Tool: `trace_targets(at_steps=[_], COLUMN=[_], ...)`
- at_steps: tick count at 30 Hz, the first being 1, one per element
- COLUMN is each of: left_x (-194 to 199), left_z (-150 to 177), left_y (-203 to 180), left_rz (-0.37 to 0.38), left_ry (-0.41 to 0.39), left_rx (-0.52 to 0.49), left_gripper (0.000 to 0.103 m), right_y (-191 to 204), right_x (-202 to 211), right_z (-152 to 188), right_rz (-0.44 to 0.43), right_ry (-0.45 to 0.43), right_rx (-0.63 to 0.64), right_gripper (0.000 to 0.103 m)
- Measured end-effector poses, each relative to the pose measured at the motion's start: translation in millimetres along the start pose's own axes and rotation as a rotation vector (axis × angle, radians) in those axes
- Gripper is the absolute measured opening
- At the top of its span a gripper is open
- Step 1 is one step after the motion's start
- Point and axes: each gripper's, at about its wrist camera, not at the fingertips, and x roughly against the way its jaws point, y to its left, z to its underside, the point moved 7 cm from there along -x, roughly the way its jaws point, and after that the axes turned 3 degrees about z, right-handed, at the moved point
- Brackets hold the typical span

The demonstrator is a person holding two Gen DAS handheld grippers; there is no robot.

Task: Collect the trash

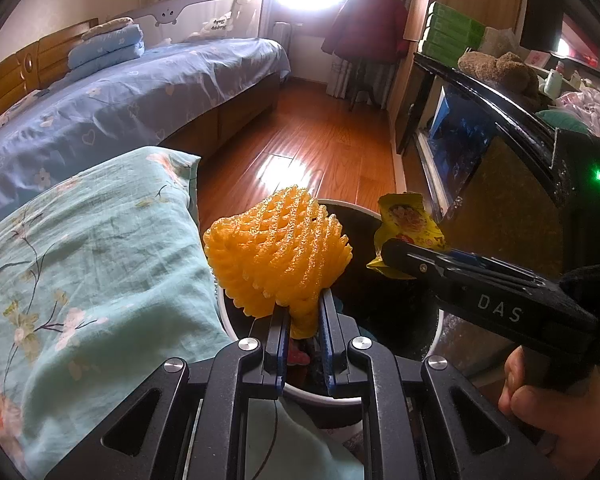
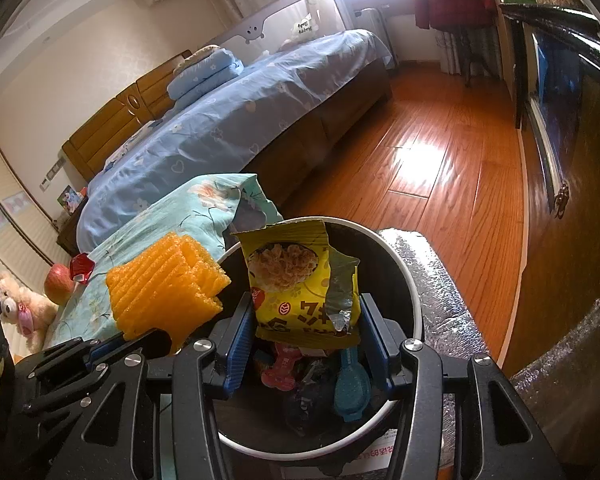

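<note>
The left gripper has its fingers pinched tight on the stem of an orange foam fruit net, held over the white-rimmed trash bin. The right gripper clamps a torn yellow snack wrapper between half-spread fingers — also above the bin, which holds other scraps. Beside the bin lies a teal floral pillow; a red wrapper rests on it.

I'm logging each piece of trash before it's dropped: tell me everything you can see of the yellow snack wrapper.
The yellow snack wrapper is a torn-open, crinkled foil packet with a silver inside showing at the ripped right edge, a food photo and dark lettering on its face. It stands upright, pinched between the right gripper's blue pads, above the open trash bin.
</note>
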Motion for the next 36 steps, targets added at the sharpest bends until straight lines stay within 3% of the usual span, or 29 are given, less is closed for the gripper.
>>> trace_targets(at_steps=[19, 24, 27, 36], left_x=[0, 1, 8, 57], left_z=[-1, 0, 3, 25], left_y=[-1, 2, 8, 32], left_rz=[0.006, -0.003, -0.011, -0.022], left_ry=[0.006, 0.008, 0.003, -0.068], left_rx=[-0.009, -0.004, 0.017, 0.097], left_gripper=[0.014, 0.022, 0.037, 0.048], right_y=[0, -2, -2, 13], right_x=[-3, -6, -3, 13], right_z=[0, 2, 4, 7], right_rz=[-0.001, -0.016, -0.024, -0.014], right_ry=[0.01, 0.024, 0.025, 0.0], right_rx=[-0.005, -0.034, -0.042, -0.019], right_gripper=[0.054, 0.058, 0.061, 0.067])
